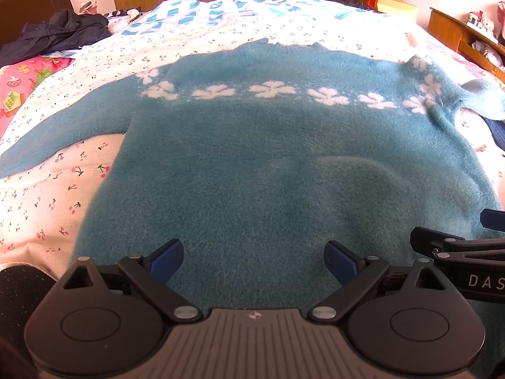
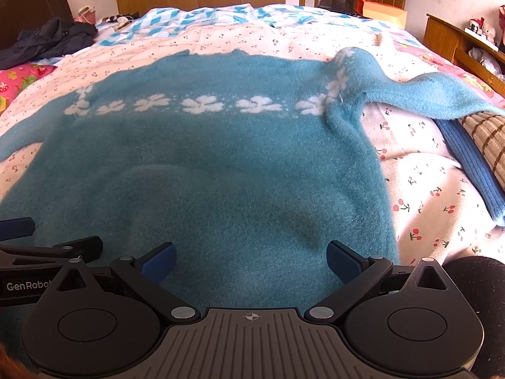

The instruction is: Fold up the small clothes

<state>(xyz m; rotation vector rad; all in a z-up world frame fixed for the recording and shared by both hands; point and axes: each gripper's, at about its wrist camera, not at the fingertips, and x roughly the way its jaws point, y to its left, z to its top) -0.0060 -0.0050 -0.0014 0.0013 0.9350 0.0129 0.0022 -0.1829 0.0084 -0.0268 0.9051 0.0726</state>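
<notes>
A fuzzy teal sweater (image 1: 252, 158) (image 2: 205, 164) with a band of white flowers lies flat on the bed, collar at the far side, hem towards me. Its left sleeve (image 1: 63, 132) stretches out to the left. The right sleeve (image 2: 426, 94) trails off to the right. My left gripper (image 1: 254, 260) is open just above the hem, nothing between its blue pads. My right gripper (image 2: 251, 260) is open too, over the hem further right. Each gripper shows at the edge of the other's view, the right one (image 1: 457, 246) and the left one (image 2: 47, 246).
The bed carries a white cherry-print quilt (image 1: 47, 195) (image 2: 426, 189). A dark jacket (image 1: 60, 31) lies at the far left by the headboard. A blue knit and a checked garment (image 2: 479, 145) lie at the right. A wooden shelf (image 2: 457, 41) stands beyond the bed's right edge.
</notes>
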